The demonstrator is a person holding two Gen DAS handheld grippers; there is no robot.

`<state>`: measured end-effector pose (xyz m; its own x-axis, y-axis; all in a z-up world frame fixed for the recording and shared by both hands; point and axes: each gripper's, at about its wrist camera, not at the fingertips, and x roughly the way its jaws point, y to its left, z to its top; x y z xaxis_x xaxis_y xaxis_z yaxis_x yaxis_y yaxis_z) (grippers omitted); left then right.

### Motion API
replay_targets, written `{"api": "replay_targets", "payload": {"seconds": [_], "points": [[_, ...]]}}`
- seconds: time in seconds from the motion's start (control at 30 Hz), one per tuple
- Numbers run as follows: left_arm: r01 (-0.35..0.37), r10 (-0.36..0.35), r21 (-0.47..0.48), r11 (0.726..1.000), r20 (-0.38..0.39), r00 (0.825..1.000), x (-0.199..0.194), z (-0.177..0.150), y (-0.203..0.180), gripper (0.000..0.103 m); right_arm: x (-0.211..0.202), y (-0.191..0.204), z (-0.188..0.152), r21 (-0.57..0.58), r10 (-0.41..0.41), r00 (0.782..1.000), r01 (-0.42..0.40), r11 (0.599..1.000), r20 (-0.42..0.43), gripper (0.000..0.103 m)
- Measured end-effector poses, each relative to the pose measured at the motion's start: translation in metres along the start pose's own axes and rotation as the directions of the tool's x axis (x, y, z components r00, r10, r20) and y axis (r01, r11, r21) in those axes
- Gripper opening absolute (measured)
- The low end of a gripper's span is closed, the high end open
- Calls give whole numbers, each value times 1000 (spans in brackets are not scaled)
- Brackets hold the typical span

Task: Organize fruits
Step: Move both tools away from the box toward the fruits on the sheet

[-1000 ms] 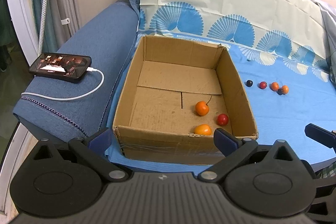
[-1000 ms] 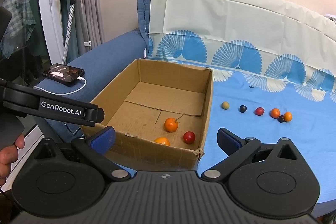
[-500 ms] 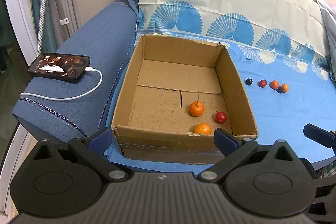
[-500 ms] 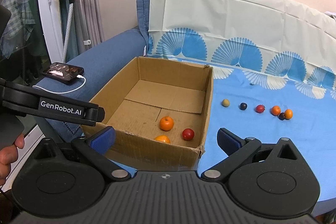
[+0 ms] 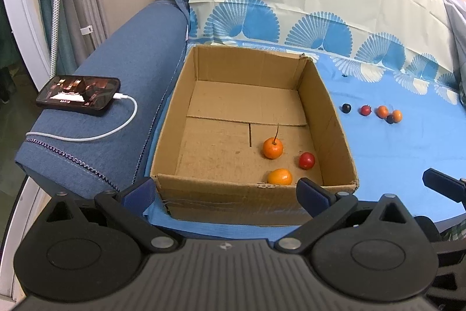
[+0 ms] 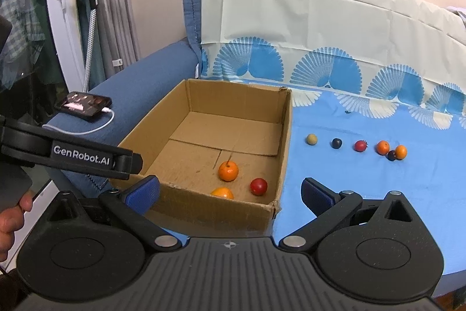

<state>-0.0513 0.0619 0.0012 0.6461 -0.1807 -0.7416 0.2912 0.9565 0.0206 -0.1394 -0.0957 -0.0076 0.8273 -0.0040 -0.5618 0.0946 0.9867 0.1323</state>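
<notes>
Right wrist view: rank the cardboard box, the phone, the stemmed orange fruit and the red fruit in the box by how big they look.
1. cardboard box
2. phone
3. stemmed orange fruit
4. red fruit

The phone lies farther from the camera, so it probably looks smaller than it is.

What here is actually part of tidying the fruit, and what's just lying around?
Part of the job:
cardboard box
three fruits in it
six fruits on the blue cloth
open left gripper
open right gripper

Lying about:
phone
its white cable

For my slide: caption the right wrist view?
Open right gripper faces a box holding three fruits; six more lie on the cloth.
</notes>
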Motion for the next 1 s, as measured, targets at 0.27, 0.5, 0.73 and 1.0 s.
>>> {"api": "replay_targets", "payload": {"seconds": [0.27, 0.5, 0.73, 1.0], "points": [[21, -20, 42, 999, -18, 1000, 8, 18, -29, 103, -4, -41, 6, 92, -60, 997, 55, 994, 58, 102], [76, -75, 99, 992, -21, 997, 23, 49, -80, 103, -5, -106, 0, 175, -186, 980, 171, 970, 74, 102], [159, -154, 168, 973, -41, 987, 54, 88, -157, 103, 4, -188, -10, 280, -327, 944, 300, 912, 53, 102], [252, -235, 133, 959, -130, 963, 149, 129, -247, 103, 51, -284, -17, 335, -441, 898, 409, 849, 20, 102]]}}
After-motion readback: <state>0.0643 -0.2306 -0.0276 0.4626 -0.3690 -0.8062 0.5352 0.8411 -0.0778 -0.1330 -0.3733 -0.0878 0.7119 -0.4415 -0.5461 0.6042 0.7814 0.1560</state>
